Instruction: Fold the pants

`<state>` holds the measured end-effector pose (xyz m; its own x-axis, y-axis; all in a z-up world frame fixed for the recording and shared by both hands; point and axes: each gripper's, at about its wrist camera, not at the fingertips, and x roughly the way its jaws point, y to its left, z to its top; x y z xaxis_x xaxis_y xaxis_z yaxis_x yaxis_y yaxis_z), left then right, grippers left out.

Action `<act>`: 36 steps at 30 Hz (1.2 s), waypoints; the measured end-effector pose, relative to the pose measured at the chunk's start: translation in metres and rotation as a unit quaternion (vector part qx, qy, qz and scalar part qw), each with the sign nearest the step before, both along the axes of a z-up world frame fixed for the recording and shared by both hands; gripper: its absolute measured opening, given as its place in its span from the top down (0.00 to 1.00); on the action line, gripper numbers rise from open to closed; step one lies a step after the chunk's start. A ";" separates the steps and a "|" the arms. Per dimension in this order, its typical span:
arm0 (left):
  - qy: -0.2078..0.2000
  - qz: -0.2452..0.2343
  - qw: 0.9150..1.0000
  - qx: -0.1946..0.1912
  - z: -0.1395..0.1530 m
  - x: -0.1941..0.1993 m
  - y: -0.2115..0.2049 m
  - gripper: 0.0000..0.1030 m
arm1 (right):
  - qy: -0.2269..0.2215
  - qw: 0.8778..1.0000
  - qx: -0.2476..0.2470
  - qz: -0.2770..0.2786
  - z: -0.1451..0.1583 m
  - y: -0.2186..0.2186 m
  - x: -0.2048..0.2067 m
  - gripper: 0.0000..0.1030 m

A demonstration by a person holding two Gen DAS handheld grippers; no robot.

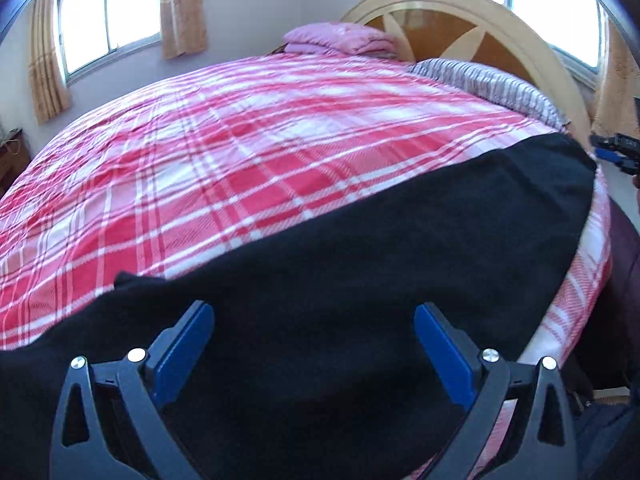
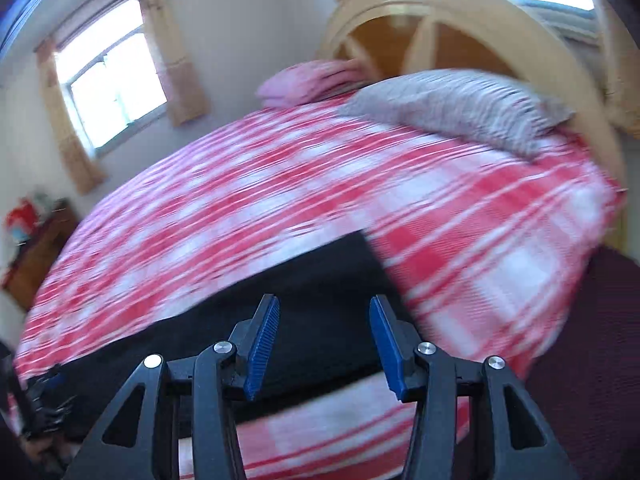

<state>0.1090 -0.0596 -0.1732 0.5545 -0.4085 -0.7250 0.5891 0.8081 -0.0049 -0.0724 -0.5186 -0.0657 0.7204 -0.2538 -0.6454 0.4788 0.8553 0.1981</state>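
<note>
Left wrist view is showing the black pants [image 1: 360, 248] lying flat along the near edge of the bed, stretched as a long dark band over the red and white plaid bedspread [image 1: 240, 152]. The left gripper [image 1: 314, 320] is hovering just above the cloth at one end, its blue fingers [image 1: 186, 356] spread wide with nothing between them. Off at the far end of the pants, at the frame's right edge, the right gripper [image 1: 618, 154] is showing as a small dark shape; its jaws cannot be read there.

Right wrist view, blurred, is looking down on the squared end of the pants [image 2: 320, 300]. The right gripper [image 2: 324, 346] is sitting over that end with its fingers apart and holding nothing. The left gripper [image 2: 44, 404] is appearing dimly at the lower left.

Beyond the pants, a grey striped pillow [image 1: 488, 84] and a folded pink blanket [image 1: 340, 38] are resting against the arched wooden headboard [image 1: 440, 8]. Curtained windows [image 1: 108, 16] are glowing behind the bed.
</note>
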 end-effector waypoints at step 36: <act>0.011 0.018 1.000 -0.003 -0.007 -0.007 0.006 0.00 | -0.055 0.980 0.184 -0.057 -0.038 -0.061 -0.034 0.55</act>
